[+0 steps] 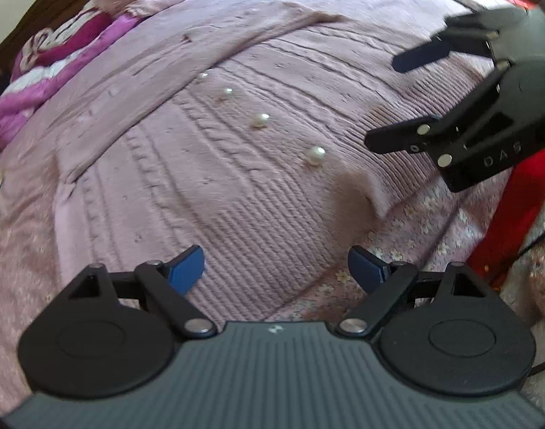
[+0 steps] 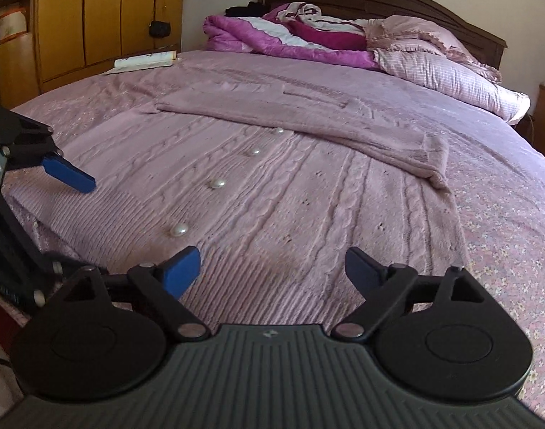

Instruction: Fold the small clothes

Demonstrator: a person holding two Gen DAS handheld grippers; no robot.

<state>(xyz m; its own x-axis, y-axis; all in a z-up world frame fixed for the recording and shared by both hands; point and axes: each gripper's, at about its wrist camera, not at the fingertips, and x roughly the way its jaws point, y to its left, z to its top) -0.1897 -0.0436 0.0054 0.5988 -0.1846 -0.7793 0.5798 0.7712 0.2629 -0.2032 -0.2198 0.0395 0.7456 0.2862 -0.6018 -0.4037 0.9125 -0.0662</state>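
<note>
Cardigan point(image 2: 272, 193), pink knit w/ pearl buttons point(image 2: 179, 230), flat on bed point(image 2: 504, 214) near its foot edge, one sleeve point(image 2: 308, 125) folded across. Left gripper point(image 1: 276, 268) and right gripper point(image 2: 272, 268) both over hem, jaws wide apart, holding nothing.

Blurred across much of the left wrist view: the cardigan point(image 1: 208, 164) knit and its pearl buttons point(image 1: 317, 154), with the right gripper point(image 1: 383, 102) smeared and cut off by the right edge. Cut off at the left edge of the right wrist view: the left gripper point(image 2: 63, 221), only one blue fingertip point(image 2: 70, 175) showing clearly. Too small to read: the book point(image 2: 145, 60) on the bed's far corner.
</note>
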